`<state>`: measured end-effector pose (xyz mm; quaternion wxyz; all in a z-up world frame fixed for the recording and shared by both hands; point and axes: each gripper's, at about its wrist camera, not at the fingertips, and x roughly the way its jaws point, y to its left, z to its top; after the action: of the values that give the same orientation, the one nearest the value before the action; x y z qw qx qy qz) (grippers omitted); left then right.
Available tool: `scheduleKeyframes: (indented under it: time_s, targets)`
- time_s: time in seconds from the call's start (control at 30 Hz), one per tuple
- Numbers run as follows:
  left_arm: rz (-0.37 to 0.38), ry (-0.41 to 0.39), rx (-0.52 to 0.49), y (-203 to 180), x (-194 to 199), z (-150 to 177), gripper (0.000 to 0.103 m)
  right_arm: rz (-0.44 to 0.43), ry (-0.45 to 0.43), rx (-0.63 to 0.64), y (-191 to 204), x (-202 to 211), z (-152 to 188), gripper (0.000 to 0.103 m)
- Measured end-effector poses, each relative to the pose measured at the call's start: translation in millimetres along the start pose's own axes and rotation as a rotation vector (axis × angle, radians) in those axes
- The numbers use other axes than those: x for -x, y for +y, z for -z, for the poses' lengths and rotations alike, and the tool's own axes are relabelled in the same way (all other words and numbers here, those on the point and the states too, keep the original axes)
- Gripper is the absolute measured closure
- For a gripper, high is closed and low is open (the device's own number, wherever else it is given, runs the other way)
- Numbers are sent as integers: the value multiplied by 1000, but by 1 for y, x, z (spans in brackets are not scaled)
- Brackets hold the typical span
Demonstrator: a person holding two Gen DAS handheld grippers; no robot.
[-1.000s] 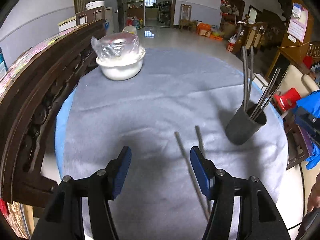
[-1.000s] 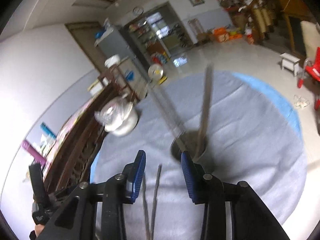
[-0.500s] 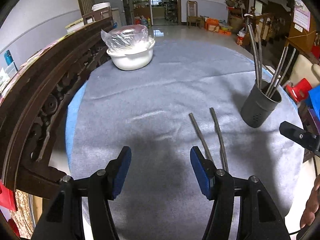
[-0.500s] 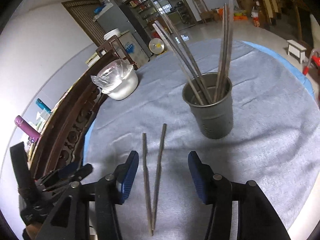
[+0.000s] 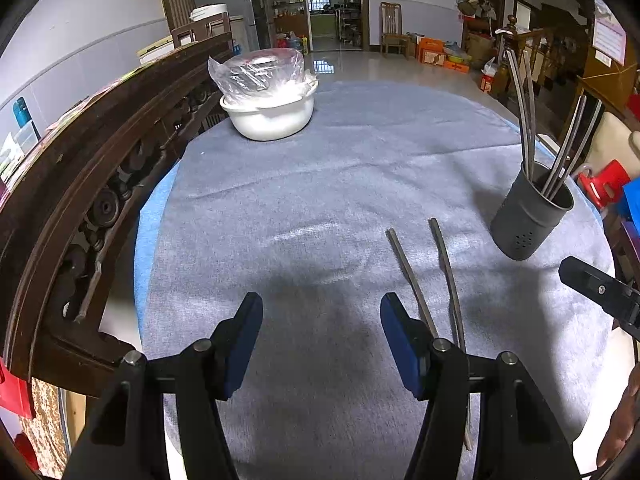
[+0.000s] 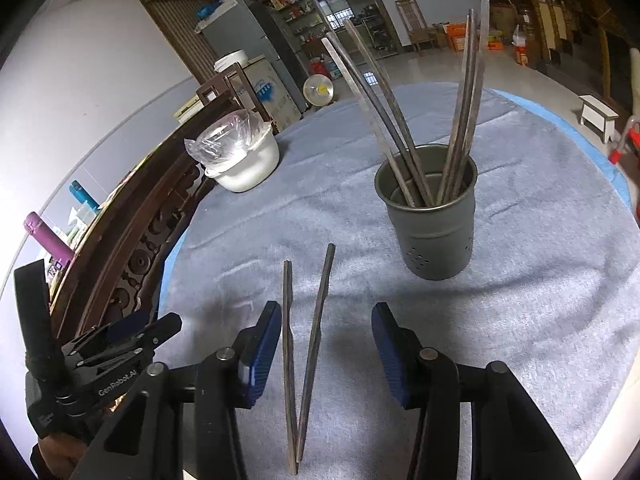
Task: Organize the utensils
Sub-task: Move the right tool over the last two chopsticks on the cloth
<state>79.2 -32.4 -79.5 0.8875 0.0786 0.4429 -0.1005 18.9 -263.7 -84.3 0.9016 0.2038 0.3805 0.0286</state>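
The right gripper (image 6: 322, 354) hung with its jaws spread wide and empty, and the two loose chopsticks (image 6: 306, 354) lay right there in the gap on the grey tablecloth (image 6: 540, 300), near the table's front edge. They formed a narrow V: tips meeting close under the gripper, blunt ends fanning away toward the holder cup (image 6: 434, 232). So their long axis ran almost straight along the fingers, not across them, and that was the thing the pick would likely turn on; the jaws would close across the pair from either side.

The cup stood upright just beyond and to the right, four chopsticks already leaning in it.

The left gripper (image 5: 320, 350) was spread apart too, holding nothing. From its view the chopsticks (image 5: 448, 276) passed beside and under its right finger, outside the gap, so the right hand looked the better placed. A covered white bowl (image 5: 272, 116) sat at the far left edge, well clear.
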Motion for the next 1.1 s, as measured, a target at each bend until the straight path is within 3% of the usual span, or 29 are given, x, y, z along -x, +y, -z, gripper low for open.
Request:
scheduleKeyframes:
  time_s: [0.9,0.97,1.0,1.1]
  targets:
    - [4,66,16,19,-40,-1,41,65,113,11,10,-64,-3,52]
    - [5,69,16,20,-43,-2,41,77,128,21,13,-73,-5,56]
    - [4,70,17,21,-44,-2,41,83,136,27,15,-77,-6,63]
    - [11,75,27,23,-46,-4,41,98,143,48,20,-84,-8,63]
